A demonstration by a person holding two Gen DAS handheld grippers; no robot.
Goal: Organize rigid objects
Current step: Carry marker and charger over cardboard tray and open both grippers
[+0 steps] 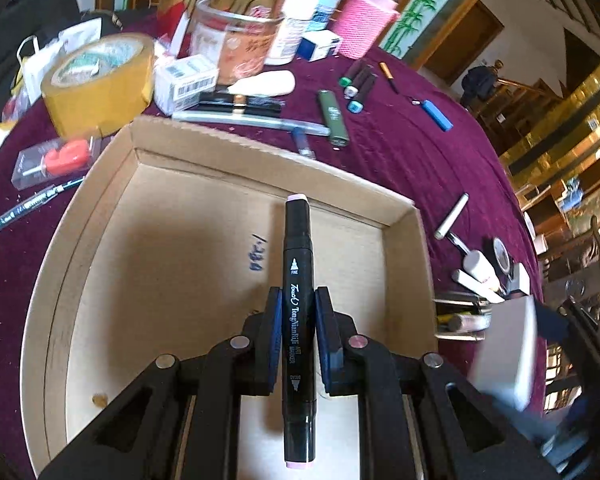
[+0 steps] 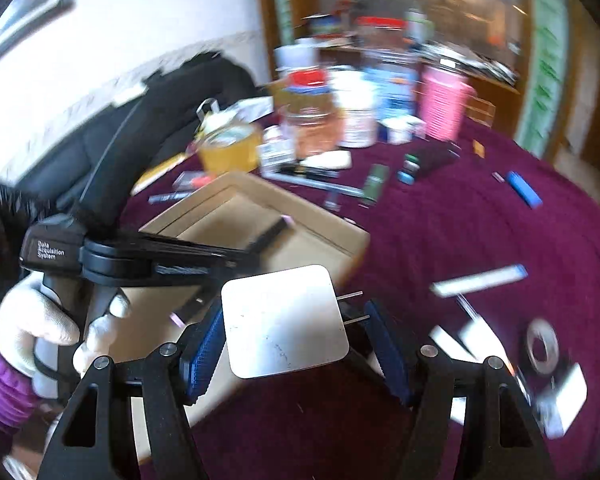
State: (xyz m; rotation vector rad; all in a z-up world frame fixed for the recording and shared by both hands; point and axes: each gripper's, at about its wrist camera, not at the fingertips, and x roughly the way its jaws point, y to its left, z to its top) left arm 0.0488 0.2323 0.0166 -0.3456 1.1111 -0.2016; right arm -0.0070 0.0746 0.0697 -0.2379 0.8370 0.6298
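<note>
My left gripper (image 1: 299, 294) is shut on a black art marker (image 1: 298, 248), which points forward over the open cardboard box (image 1: 204, 148). The box holds nothing but pen marks on its floor. My right gripper (image 2: 296, 312) is shut on a white plug adapter (image 2: 284, 320); the left pad presses its side and its two metal prongs reach the right pad. It hangs above the box's near corner (image 2: 352, 240) and the purple tablecloth. The right view also shows the left gripper (image 2: 256, 246) with the marker (image 2: 274, 228), held by a white-gloved hand (image 2: 36, 320). The adapter (image 1: 504, 352) appears blurred at the left view's right edge.
Behind the box lie a yellow tape roll (image 1: 100, 80), a white carton (image 1: 184, 80), a glass jar (image 1: 236, 40), a pink cup (image 1: 364, 24), a green lighter (image 1: 333, 118), capped markers (image 1: 358, 84) and a blue stick (image 1: 436, 114). Pens, tubes and a tape ring (image 2: 542, 346) litter the right side.
</note>
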